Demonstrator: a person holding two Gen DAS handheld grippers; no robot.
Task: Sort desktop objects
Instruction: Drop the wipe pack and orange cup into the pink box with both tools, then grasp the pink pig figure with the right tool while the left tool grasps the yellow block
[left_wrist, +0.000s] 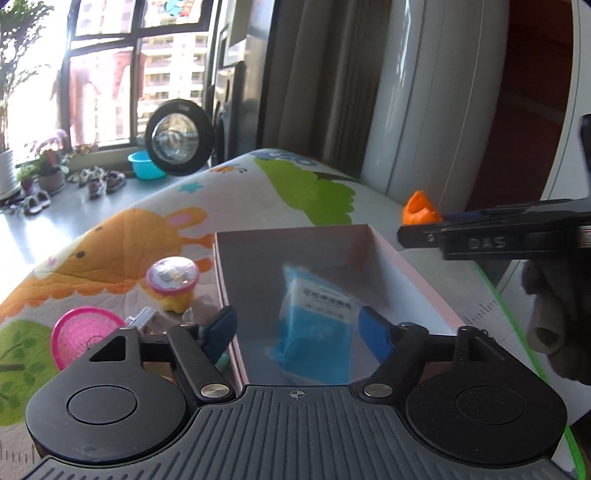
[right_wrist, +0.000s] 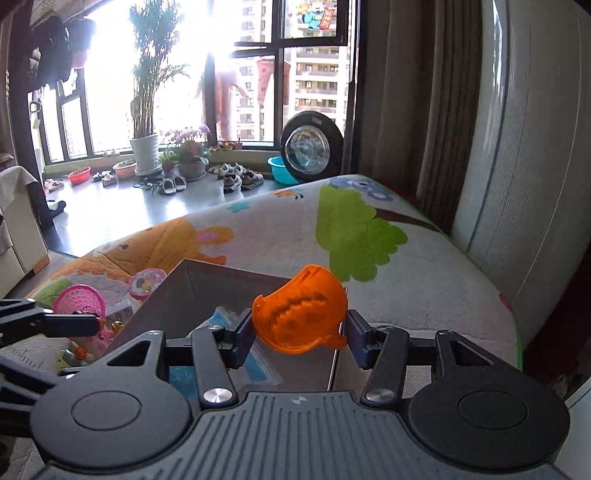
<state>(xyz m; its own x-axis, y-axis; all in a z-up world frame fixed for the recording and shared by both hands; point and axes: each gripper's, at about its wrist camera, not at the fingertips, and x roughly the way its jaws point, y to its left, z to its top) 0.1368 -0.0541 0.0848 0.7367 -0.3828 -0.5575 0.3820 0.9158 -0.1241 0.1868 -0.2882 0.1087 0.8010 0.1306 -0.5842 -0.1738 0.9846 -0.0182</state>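
Right gripper (right_wrist: 300, 332): closed on the orange toy (right_wrist: 301, 308); the two dark pads press its left and right sides, and the toy sits between them, tilted, above the near right part of the box (right_wrist: 173, 295).
Left gripper (left_wrist: 301, 328): jaws stand wide apart and hold nothing; the blue packet (left_wrist: 316, 325) is seen between the blue fingers (left_wrist: 373, 332) but lies lower, on the floor of the box, and they do not touch it.
Blue packet: inside the box, near its middle, with white printed label facing up; the text is too blurred to read.
Box: open, pink outside, standing on the cartoon mat (left_wrist: 280, 184).
Pink basket (left_wrist: 83, 338): on the mat at about 9 o'clock from the box, outside it.
Small cup (left_wrist: 173, 282): yellow with a foil lid, on the mat at about 10 o'clock from the box, near its left wall.
Left view only: the right gripper comes in from 3 o'clock with the orange toy at its tip, over the far right corner of the box; a gloved hand (left_wrist: 554, 317) is behind it.
Right view only: the left gripper's dark arm enters at 9 o'clock; more small toys (right_wrist: 92, 343) lie on the mat just left of the box.
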